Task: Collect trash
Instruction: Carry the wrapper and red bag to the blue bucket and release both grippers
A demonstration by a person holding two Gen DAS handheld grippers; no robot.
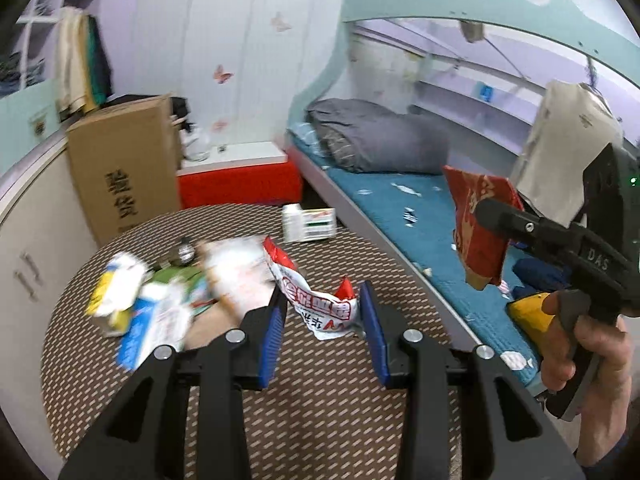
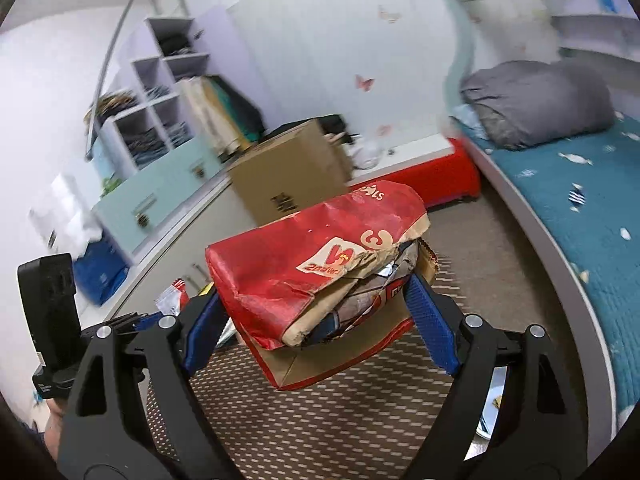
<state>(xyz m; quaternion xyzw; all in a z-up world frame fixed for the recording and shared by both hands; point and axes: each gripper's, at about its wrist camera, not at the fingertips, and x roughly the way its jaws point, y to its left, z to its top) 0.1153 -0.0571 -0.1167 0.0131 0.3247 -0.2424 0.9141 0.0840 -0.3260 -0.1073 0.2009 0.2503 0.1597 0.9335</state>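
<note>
My left gripper (image 1: 323,306) is shut on a crumpled red and white snack wrapper (image 1: 320,300), which hangs between the blue pads (image 1: 272,332) above the round woven-top table (image 1: 320,400). More trash lies blurred on the table's left: cartons (image 1: 128,308) and paper (image 1: 236,276). My right gripper (image 2: 316,296) is shut on a stuffed red and brown paper bag (image 2: 312,264), gripped across its width and held over the table edge. From the left wrist view the bag (image 1: 480,224) shows at the right, raised over the bed. The wrapper (image 2: 174,294) peeks in at the left of the right wrist view.
A white box (image 1: 308,224) sits at the table's far edge. Behind it stand a tall cardboard box (image 1: 124,176) and a red and white low cabinet (image 1: 240,180). A bunk bed (image 1: 400,208) with a blue sheet and grey duvet runs along the right. White cupboards (image 1: 28,248) line the left.
</note>
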